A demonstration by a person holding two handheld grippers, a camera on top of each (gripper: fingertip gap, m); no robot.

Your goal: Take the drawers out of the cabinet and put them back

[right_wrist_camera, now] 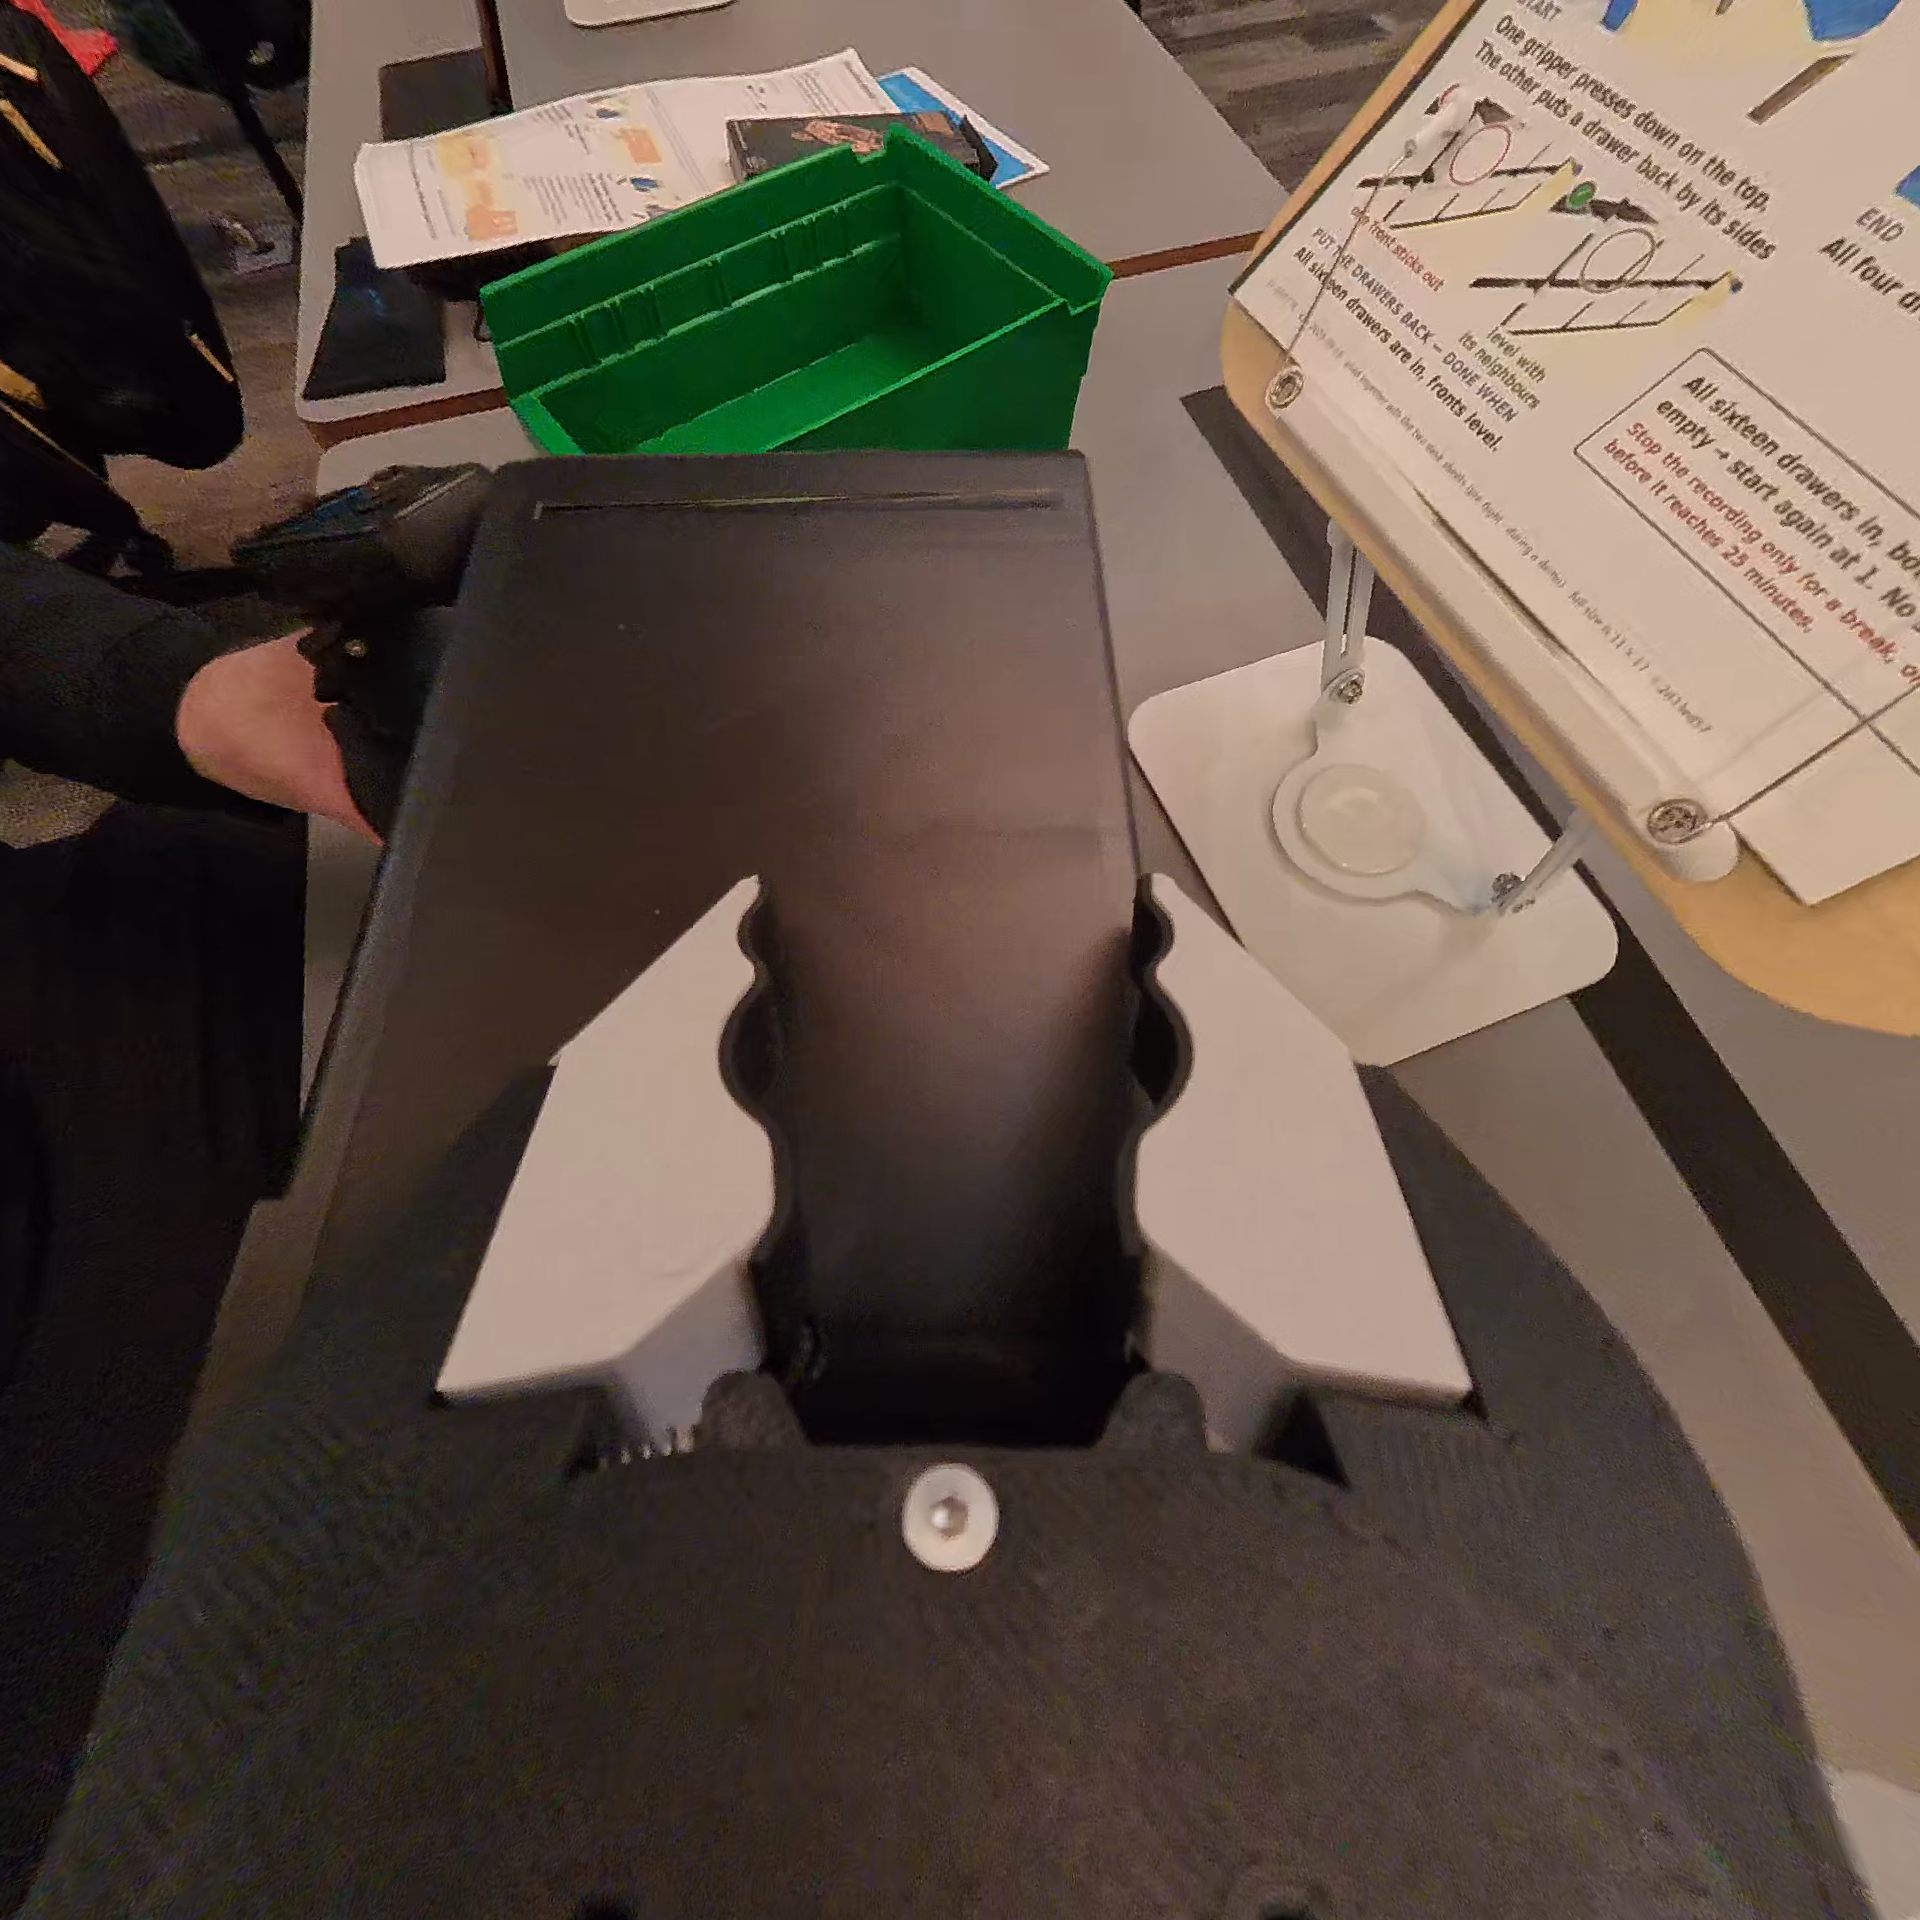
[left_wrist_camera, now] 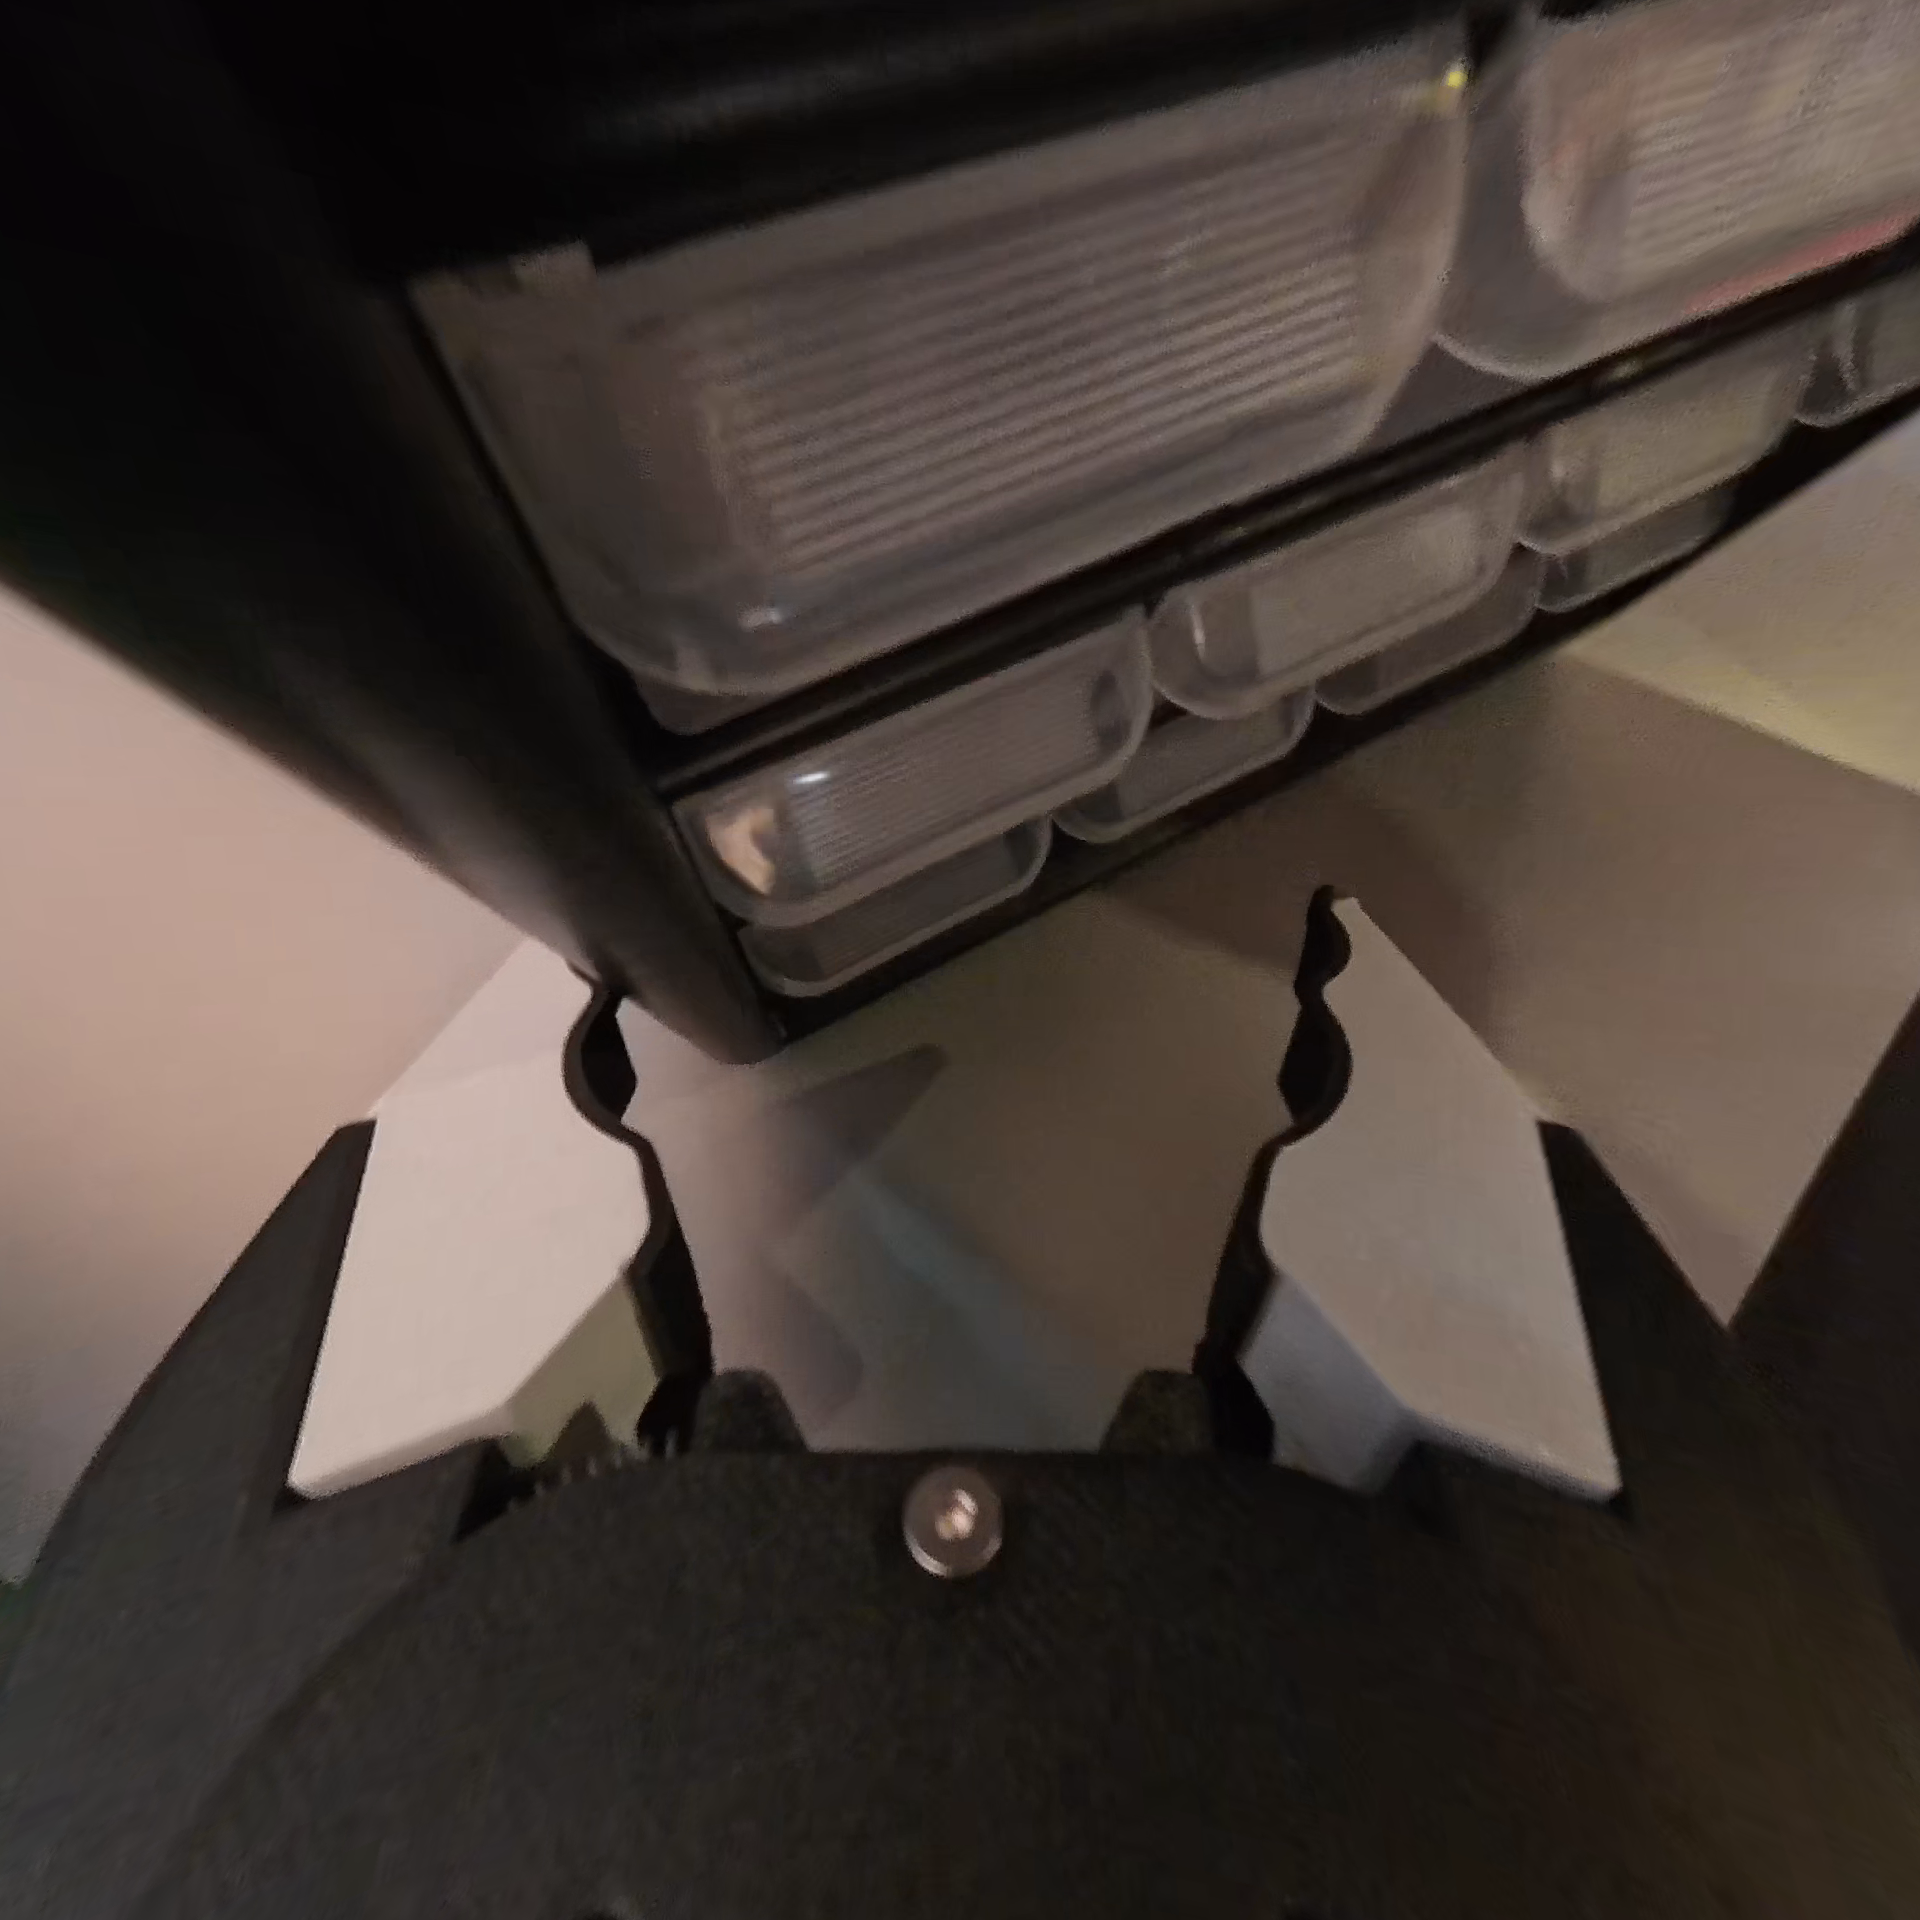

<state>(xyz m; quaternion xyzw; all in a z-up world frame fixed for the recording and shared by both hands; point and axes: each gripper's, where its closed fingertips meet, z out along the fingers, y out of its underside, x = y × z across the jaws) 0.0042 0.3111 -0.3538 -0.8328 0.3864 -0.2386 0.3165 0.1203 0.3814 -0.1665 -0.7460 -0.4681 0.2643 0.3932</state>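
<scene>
Item: black plastic cabinet (left_wrist_camera: 312,582) with rows of clear ribbed plastic drawers (left_wrist_camera: 987,468). In the left wrist view it fills the upper half of the frame, its lower front corner just beyond the fingertips; drawers in sight sit in their slots, fronts roughly level. In the right wrist view its flat black top (right_wrist_camera: 790,707) runs up the frame centre.

Left hand-held gripper (left_wrist_camera: 956,997): spread, holding nothing, aimed at the lowest drawer row (left_wrist_camera: 894,883) near the grey surface (left_wrist_camera: 1195,977).

Right hand-held gripper (right_wrist_camera: 951,904): spread, empty, over the cabinet top; whether it touches cannot be told.

Step in hand, as judged: steadying the cabinet from above while the left reaches for a bottom drawer. To do it well, bear down on the top before pulling, centre the fingers on one drawer front only, and draw straight out to avoid tipping the cabinet.

Surroundings: empty green plastic bin (right_wrist_camera: 800,312), upper centre; printed instruction sheet on a tan board stand (right_wrist_camera: 1621,416), upper right; a person's hand (right_wrist_camera: 260,738), left edge, at the other gripper.
</scene>
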